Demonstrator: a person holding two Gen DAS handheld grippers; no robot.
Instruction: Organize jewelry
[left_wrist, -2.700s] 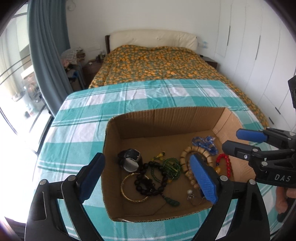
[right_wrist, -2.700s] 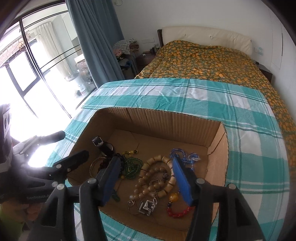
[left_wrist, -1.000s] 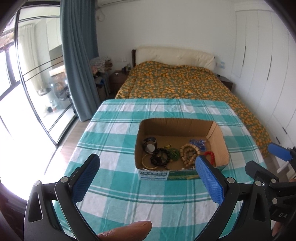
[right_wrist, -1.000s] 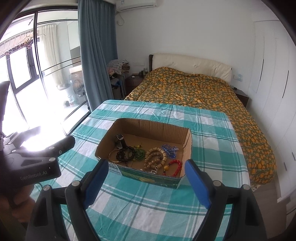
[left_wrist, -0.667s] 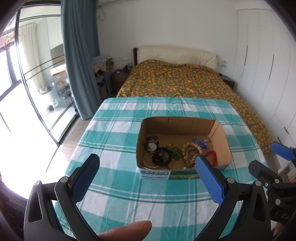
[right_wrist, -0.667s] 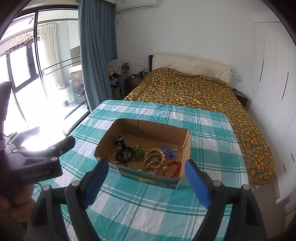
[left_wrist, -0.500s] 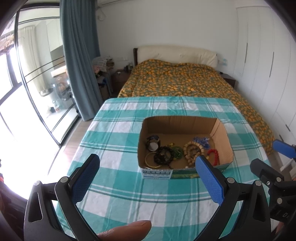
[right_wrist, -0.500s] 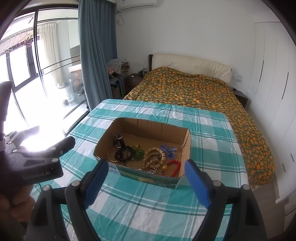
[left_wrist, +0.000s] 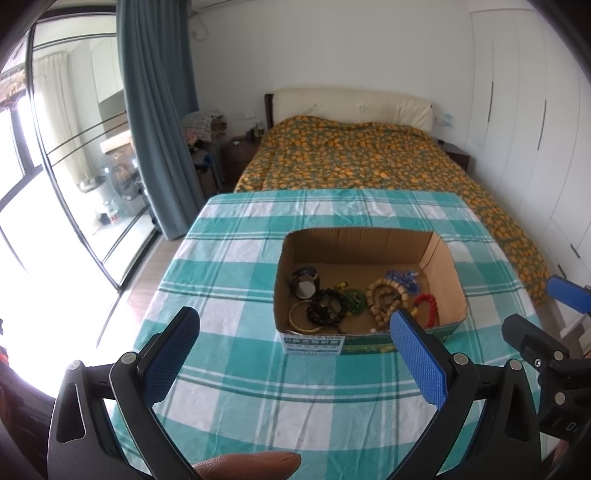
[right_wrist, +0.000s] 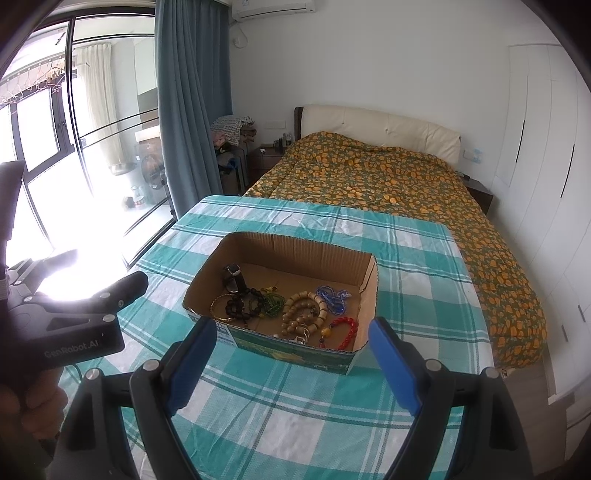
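An open cardboard box (left_wrist: 448, 271) (right_wrist: 207, 275) stands on the teal checked tablecloth. Inside lie a black watch (left_wrist: 304, 282), a gold bangle (left_wrist: 301, 321), a dark bead bracelet (left_wrist: 327, 308), a green bracelet (left_wrist: 354, 299), wooden beads (left_wrist: 384, 299) (right_wrist: 304, 308), a blue piece (left_wrist: 404, 277) and a red bead bracelet (left_wrist: 428, 308) (right_wrist: 345, 328). My left gripper (left_wrist: 293, 354) is open and empty, held back from the box's near side. My right gripper (right_wrist: 291, 363) is open and empty, also short of the box.
The table (left_wrist: 229, 258) ends at a bed with an orange patterned cover (left_wrist: 354, 158). Glass doors and a blue curtain (left_wrist: 155, 110) stand left, white wardrobes (left_wrist: 535, 110) right. The other gripper shows at each view's edge (right_wrist: 74, 321).
Both grippers have pulled back and up from inside the box to well in front of it. In the last second they only drift slightly. Both stay open.
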